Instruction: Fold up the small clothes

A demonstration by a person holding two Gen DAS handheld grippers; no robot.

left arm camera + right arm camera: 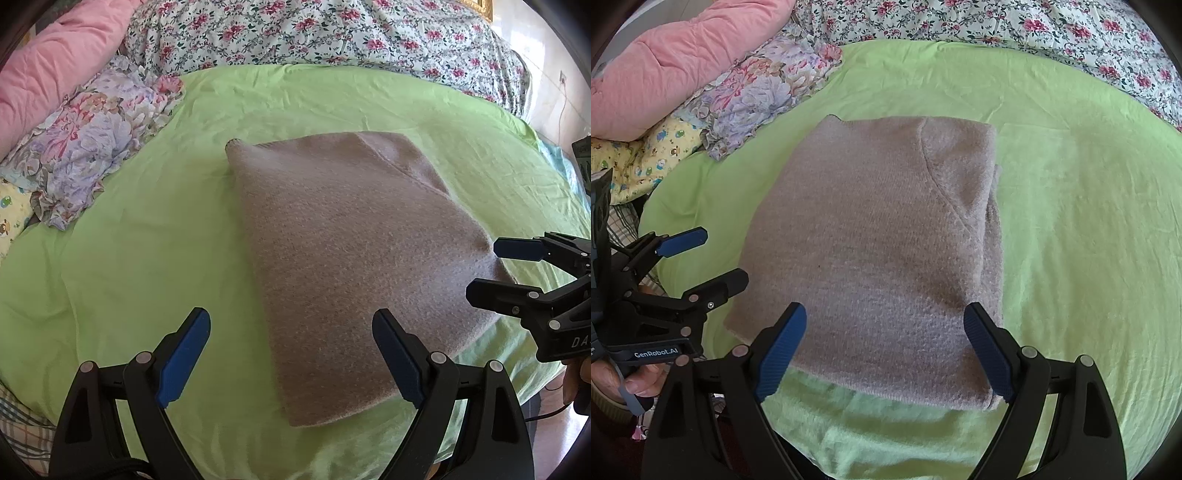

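Mostly green sheet [1071, 221] under folded sweater [871, 258]; floral quilt [332, 33] behind.

- Fuzzy, matt knit sweater [871, 254].
- Smooth, lightly creased green cotton sheet [1071, 221].
- Matt black plastic grippers [291, 354], ribbed blue pads [783, 354].

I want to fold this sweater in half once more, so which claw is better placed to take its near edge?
Probably the right claw: it hangs open with the grey sweater's near edge lying between its fingers. The left claw, also open, faces mostly green sheet, reaching only the sweater's left corner.
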